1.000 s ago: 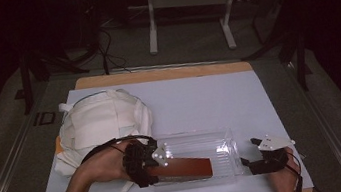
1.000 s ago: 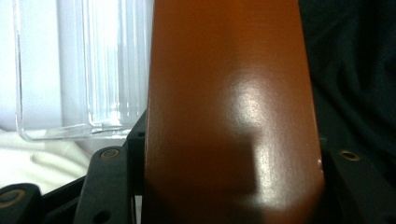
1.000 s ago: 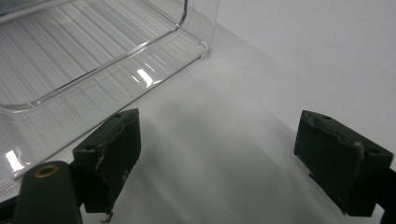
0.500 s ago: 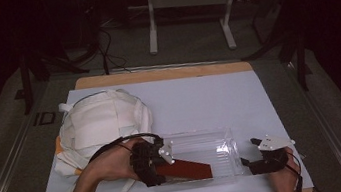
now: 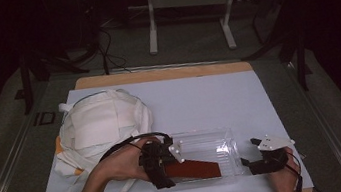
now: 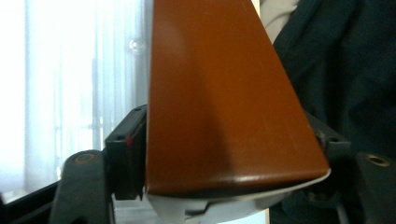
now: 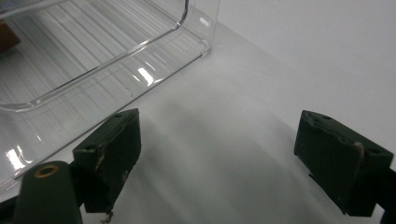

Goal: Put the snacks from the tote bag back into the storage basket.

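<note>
L claw (image 5: 164, 167) pinching brown slab (image 5: 192, 169) over clear tray (image 5: 225, 141); R claw (image 5: 254, 161) spread, empty.

Near edge of table (image 5: 199, 97): my R jaws wide apart just beside tray's right end, not touching it. My L jaws clamp slab's near end, w/ slab angled into tray, far end toward the right. Left of tray, behind my L hand (image 5: 120, 164), white bag (image 5: 99, 126) lies on the sheet. Far back: floor, desk legs (image 5: 150, 23).

The scene contains one clear ribbed plastic bin (image 5: 216, 146), one flat reddish-brown rectangular board (image 5: 192, 169), one white fabric bag with straps (image 5: 99, 126), one white-topped table (image 5: 199, 97), and two black two-jaw grippers.
</note>
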Motion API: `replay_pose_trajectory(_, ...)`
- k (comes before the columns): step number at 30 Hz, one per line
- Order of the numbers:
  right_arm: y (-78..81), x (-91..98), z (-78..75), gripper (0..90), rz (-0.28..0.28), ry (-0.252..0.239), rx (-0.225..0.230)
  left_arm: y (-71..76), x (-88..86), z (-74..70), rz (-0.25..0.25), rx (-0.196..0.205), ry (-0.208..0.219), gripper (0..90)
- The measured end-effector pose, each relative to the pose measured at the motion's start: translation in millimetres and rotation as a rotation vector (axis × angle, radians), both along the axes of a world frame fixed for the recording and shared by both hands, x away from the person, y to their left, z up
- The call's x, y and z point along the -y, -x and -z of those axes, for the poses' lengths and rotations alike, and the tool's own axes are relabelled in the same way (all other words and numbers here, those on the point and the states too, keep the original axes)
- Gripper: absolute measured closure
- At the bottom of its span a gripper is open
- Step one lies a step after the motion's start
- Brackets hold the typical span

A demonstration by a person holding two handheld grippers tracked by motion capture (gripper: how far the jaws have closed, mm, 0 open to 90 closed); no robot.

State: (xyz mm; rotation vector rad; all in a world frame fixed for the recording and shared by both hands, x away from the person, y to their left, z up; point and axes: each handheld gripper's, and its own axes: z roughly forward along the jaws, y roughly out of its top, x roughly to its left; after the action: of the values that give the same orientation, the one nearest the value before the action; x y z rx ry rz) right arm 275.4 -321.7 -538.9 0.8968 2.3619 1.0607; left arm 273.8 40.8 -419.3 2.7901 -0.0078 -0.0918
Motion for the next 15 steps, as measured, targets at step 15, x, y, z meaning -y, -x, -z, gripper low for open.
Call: replay_pose_trajectory(15, -0.4, 0.4, -0.1, 14.7, 0.001, -0.005, -0.003, 5.8, 7.4, 16.1, 0.006, 0.018, -0.079, 17.3)
